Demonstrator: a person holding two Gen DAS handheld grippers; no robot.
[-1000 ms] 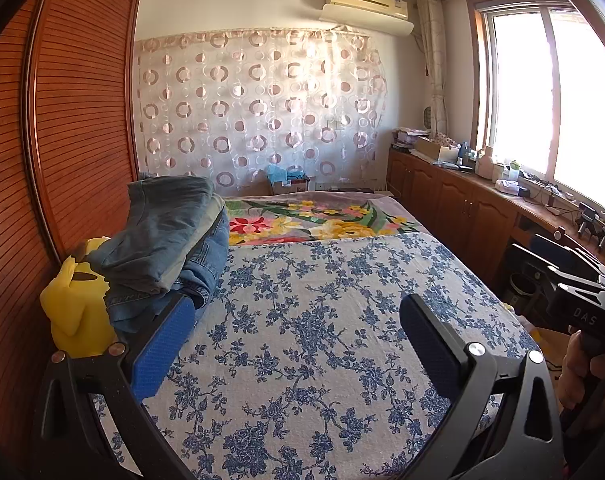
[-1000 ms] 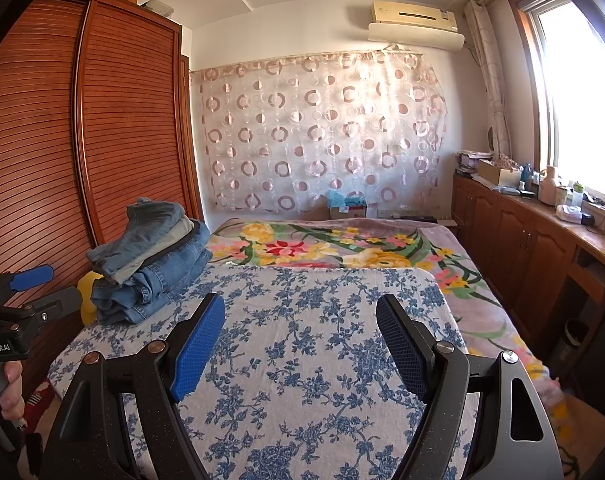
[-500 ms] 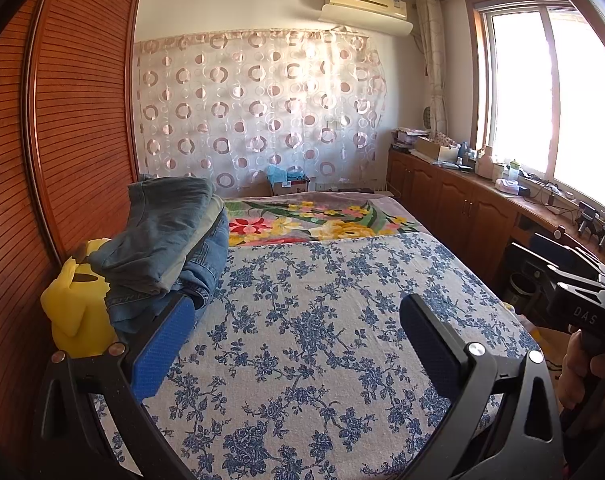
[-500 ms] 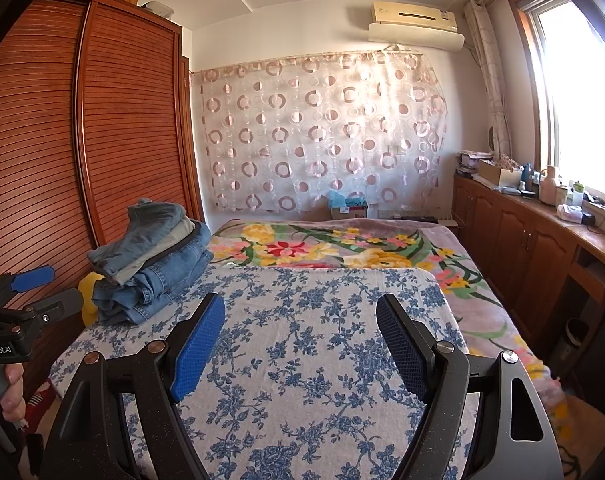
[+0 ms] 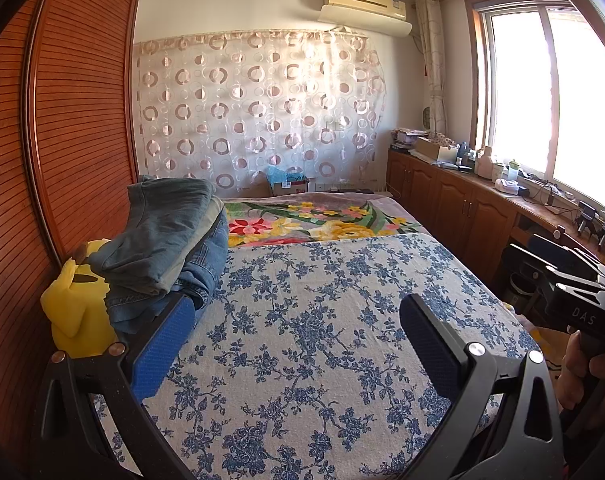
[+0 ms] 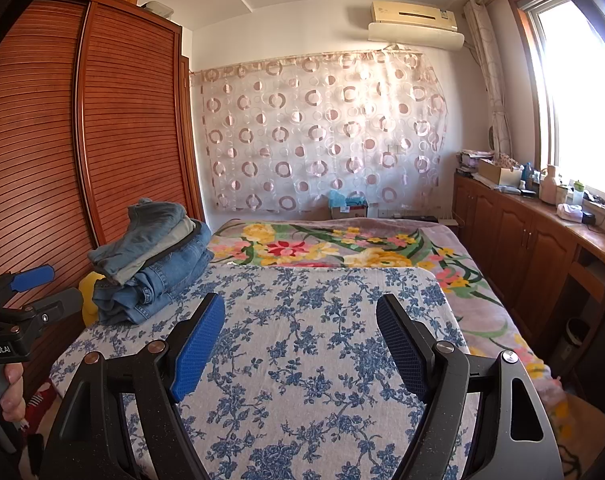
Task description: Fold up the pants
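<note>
A stack of folded denim pants (image 5: 162,248) (image 6: 150,264) rests on the left side of the bed, by the wardrobe. My left gripper (image 5: 298,316) hovers open over the blue-flowered bedspread (image 5: 310,320), its left finger just in front of the stack, nothing between its blue pads. My right gripper (image 6: 300,312) is open too, above the same bedspread (image 6: 302,344), to the right of the stack and apart from it. Each view catches the other gripper at its edge, held by a hand.
A yellow plush toy (image 5: 76,304) sits against the wardrobe (image 5: 62,120) beside the stack. A bright floral blanket (image 6: 322,246) covers the far half of the bed. Wooden cabinets (image 6: 514,248) with clutter on top run under the window on the right.
</note>
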